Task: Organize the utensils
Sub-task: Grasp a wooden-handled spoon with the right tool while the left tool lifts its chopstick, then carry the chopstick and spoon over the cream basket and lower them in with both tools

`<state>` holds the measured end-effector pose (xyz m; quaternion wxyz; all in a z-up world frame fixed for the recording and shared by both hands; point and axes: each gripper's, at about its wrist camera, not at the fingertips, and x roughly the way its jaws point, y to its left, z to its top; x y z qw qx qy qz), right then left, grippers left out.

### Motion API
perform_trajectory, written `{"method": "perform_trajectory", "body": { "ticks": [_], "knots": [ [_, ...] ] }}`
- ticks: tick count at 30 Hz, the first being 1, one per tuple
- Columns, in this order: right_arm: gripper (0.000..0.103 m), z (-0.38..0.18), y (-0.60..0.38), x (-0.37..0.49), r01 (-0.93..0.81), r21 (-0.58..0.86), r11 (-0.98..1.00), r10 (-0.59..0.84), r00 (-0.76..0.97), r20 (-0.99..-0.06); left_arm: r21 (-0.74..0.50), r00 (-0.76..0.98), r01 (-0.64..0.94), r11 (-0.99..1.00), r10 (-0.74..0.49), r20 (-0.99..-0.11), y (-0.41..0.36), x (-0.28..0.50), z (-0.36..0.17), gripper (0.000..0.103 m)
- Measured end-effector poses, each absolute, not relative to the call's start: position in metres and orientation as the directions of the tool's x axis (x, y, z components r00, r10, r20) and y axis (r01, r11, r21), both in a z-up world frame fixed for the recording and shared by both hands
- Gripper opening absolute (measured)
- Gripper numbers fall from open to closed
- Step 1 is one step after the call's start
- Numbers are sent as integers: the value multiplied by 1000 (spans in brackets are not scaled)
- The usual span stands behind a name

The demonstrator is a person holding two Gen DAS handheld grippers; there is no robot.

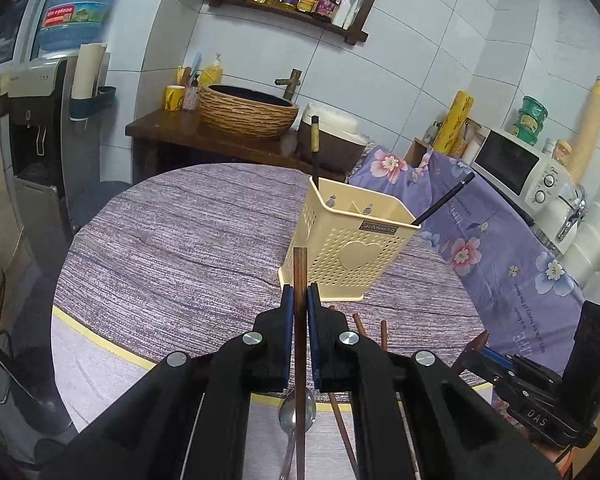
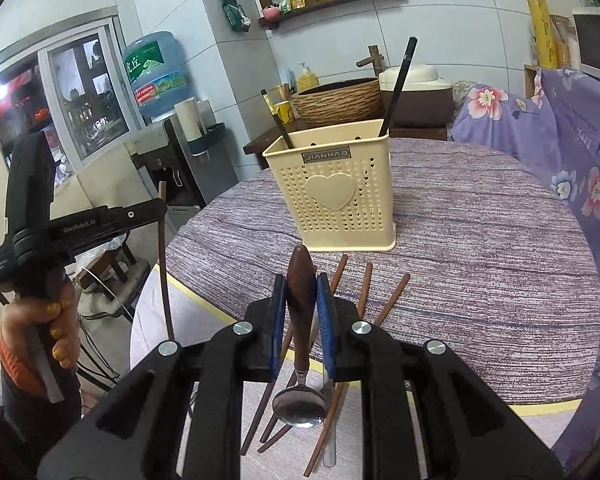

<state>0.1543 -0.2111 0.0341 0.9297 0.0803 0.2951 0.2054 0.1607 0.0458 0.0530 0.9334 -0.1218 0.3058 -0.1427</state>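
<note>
A cream perforated utensil holder stands on the round table, with two black chopsticks leaning in it. My left gripper is shut on a brown wooden chopstick, held upright just short of the holder. It also shows in the right wrist view. My right gripper is shut on the wooden handle of a spoon, its metal bowl toward the camera. Several brown chopsticks lie on the table below it. Another spoon lies under the left gripper.
The round table has a striped purple cloth and a yellow rim. A floral-covered counter with a microwave stands to the right. A wicker basin on a dark cabinet stands behind. A water dispenser stands at the left.
</note>
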Motion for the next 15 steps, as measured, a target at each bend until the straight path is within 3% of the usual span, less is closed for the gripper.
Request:
{"method": "perform_trajectory", "body": {
  "ticks": [15],
  "knots": [
    [16,77,-206,182,-379,235,895,446,759,-474,-322,789,252,913,-386,-478,41,188,93,8]
  ]
}}
